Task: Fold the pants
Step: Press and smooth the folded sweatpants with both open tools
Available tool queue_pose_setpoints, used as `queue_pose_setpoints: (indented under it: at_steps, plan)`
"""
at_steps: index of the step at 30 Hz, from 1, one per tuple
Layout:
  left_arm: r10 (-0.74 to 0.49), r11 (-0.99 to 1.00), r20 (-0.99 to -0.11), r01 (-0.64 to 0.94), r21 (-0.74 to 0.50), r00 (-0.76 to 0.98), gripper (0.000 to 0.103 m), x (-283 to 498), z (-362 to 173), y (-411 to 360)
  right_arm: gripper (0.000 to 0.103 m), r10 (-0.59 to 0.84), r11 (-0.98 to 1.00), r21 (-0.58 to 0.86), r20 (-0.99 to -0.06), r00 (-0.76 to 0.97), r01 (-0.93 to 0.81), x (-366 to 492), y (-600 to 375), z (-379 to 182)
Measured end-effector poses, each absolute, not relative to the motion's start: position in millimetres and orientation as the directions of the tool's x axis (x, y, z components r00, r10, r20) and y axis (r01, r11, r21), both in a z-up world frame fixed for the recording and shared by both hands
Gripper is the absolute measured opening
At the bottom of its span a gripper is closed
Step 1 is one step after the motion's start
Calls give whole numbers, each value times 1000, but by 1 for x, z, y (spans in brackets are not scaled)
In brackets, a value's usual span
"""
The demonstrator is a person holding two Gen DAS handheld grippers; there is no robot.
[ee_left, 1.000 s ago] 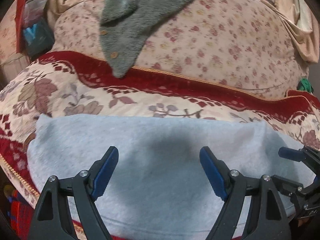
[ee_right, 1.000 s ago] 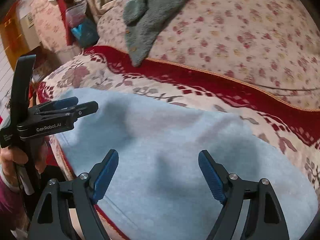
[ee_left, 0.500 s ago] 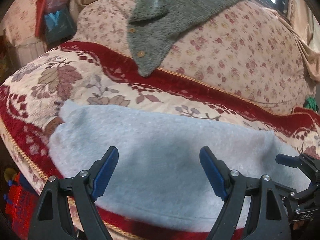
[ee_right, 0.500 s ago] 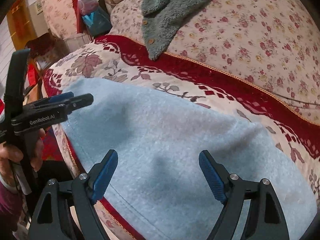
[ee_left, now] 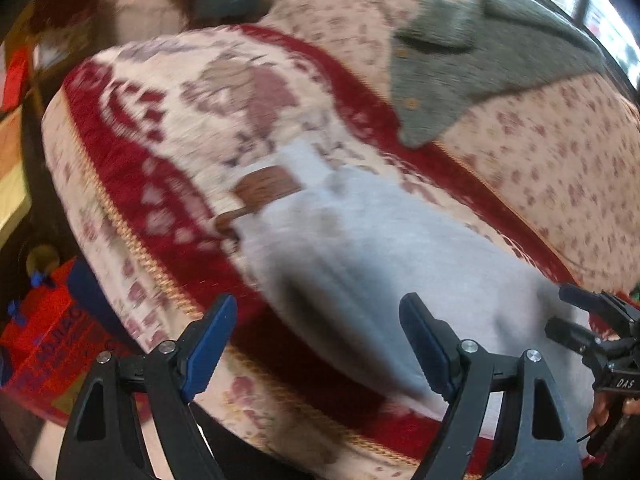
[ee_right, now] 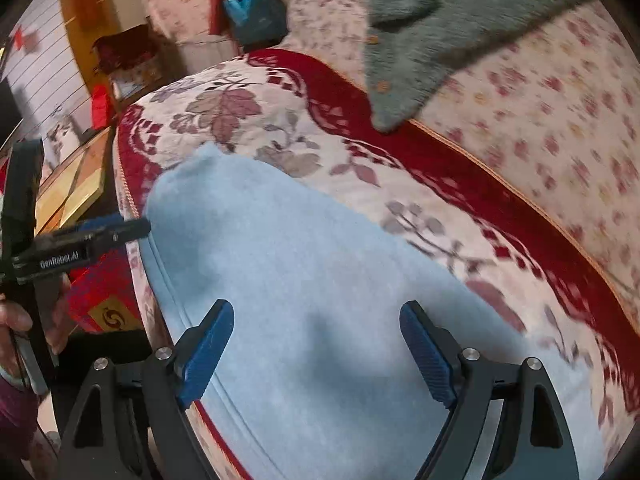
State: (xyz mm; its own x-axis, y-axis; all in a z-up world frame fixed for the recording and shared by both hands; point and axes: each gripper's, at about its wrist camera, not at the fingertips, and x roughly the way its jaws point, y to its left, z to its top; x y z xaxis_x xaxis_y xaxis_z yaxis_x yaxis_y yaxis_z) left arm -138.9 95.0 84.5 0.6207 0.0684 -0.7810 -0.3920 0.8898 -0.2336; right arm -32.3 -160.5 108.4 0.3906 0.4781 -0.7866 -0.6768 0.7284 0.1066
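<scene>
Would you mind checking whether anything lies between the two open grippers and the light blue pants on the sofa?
Nothing visible does. The pants lie bare under the right gripper and left gripper; the grey cardigan lies apart on the backrest.

The pants (ee_right: 304,280) cover the near part of the sofa seat (ee_right: 256,120); beyond them bare patterned seat lies open up to the backrest (ee_right: 540,92), where a grey cardigan (ee_right: 432,40) hangs over the edge. Left of the pants, boxes (ee_left: 44,340) crowd the floor beside the seat
</scene>
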Motion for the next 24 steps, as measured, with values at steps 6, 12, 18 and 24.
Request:
queue_pose_setpoints:
  at_steps: [6, 12, 18, 24]
  plan:
    - [2, 840, -799, -435, -325, 601, 84, -143, 68, 124, 89, 496, 680, 104, -795, 350, -726, -13, -110, 104]
    - [-4, 839, -811, -440, -321, 585, 87, -139, 65, 129, 89, 509, 635, 95, -798, 322, -767, 6, -65, 99]
    - [-41, 843, -829, -427, -328, 558, 87, -123, 55, 132, 90, 502, 598, 64, -807, 311, -799, 24, -27, 93]
    - [-121, 825, -797, -386, -412, 591, 87, -113, 57, 130, 91, 490, 502, 22, -831, 263, -865, 48, 1, 87]
